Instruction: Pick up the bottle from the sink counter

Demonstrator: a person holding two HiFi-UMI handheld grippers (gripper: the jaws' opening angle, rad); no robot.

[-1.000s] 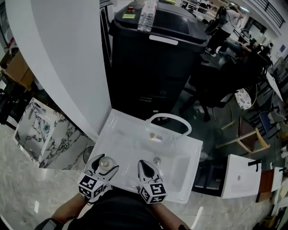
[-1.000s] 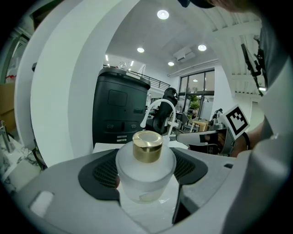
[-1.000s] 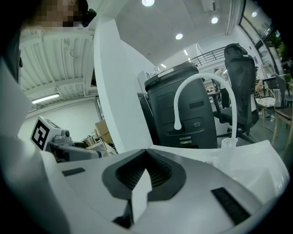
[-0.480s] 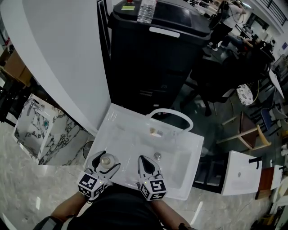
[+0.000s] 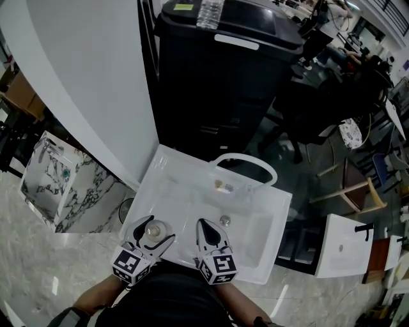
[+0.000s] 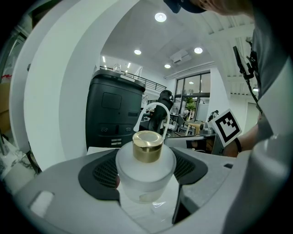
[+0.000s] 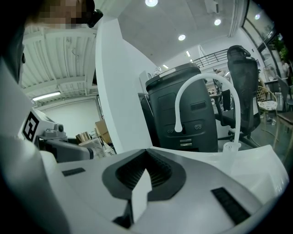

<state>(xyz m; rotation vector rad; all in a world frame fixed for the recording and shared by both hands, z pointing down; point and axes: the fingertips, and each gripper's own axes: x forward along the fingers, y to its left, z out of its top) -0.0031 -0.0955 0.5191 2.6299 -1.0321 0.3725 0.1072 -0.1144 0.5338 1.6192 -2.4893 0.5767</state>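
Note:
A small frosted bottle with a gold cap stands upright at the near left corner of the white sink counter. My left gripper is shut on the bottle; in the left gripper view both pads press its frosted body. My right gripper hovers over the near rim of the basin, just right of the left one. It is shut and holds nothing, its jaws meeting in the right gripper view.
A white arched faucet rises at the sink's far edge. Small items and a drain lie in the basin. Behind stands a black cabinet with a clear water bottle on top. A white curved wall is at left.
Both grippers stay almost where they were. The left gripper with the bottle has edged slightly to the right; the head view has shifted a little.

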